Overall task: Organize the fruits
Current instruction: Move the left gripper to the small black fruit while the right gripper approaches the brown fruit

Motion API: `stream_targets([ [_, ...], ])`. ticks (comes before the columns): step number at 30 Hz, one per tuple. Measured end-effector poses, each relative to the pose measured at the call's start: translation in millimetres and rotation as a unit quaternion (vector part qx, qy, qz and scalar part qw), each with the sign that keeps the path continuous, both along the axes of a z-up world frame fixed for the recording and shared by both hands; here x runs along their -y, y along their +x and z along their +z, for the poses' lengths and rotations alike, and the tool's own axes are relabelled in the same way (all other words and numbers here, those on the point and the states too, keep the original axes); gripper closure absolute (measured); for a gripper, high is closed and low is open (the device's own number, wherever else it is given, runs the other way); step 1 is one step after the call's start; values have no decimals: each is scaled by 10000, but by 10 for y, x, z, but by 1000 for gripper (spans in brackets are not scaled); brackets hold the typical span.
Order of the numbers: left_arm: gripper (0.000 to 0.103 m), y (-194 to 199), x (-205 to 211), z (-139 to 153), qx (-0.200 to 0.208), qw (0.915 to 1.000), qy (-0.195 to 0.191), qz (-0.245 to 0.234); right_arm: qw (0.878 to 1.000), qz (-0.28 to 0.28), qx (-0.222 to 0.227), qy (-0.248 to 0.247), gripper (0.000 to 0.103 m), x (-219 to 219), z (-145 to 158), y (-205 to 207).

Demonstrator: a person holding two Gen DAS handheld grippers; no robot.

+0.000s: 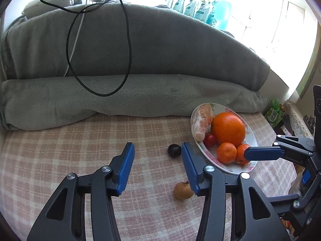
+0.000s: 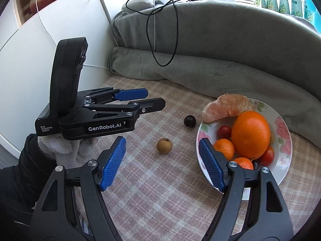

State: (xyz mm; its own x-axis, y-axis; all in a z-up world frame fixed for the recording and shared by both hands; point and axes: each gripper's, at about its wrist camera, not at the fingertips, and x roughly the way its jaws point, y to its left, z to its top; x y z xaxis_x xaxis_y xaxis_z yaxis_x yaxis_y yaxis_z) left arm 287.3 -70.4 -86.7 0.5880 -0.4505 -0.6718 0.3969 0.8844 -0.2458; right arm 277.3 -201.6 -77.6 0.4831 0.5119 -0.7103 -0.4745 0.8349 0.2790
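On the checked cloth in the left wrist view, the left hand-held gripper (image 1: 157, 164) is unclenched and holds nothing. Most fruit already sits in the flowered white bowl (image 1: 250, 132). From the right wrist view, the right hand-held gripper (image 2: 161, 162) grips nothing either; the small dark round plum (image 2: 189, 121) and small brown round fruit (image 2: 164, 145) lie beside the bowl, still to go in.

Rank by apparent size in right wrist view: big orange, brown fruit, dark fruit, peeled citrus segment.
1. big orange
2. peeled citrus segment
3. brown fruit
4. dark fruit, though it sits farther from the camera, so 3 versus 4 is unsure.

Two fruits (image 2: 164, 145) left of plate (image 2: 283, 140) (apart).
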Motion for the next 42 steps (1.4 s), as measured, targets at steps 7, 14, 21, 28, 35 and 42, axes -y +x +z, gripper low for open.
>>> stream_targets([
  [7,67,92,48,-98,-183,9997,-31,-180,9997,70,-251,-28,44,-130,-160,92],
  [14,71,156,66,-149,-252,9993,-2,-283,9992,39,-410,-4,45,-181,-277,168],
  [21,76,192,120,-211,-330,9984,60,-463,9988,69,-479,-64,55,-254,-373,226],
  [28,78,293,230,-283,-571,9960,-33,-693,9985,47,-525,-128,57,-326,-485,317],
  [35,78,372,329,-389,-779,9935,-45,-824,9984,71,-514,-223,58,-432,-567,400],
  [42,78,423,410,-446,-877,9919,-52,-918,9983,49,-549,-187,62,-450,-625,471],
])
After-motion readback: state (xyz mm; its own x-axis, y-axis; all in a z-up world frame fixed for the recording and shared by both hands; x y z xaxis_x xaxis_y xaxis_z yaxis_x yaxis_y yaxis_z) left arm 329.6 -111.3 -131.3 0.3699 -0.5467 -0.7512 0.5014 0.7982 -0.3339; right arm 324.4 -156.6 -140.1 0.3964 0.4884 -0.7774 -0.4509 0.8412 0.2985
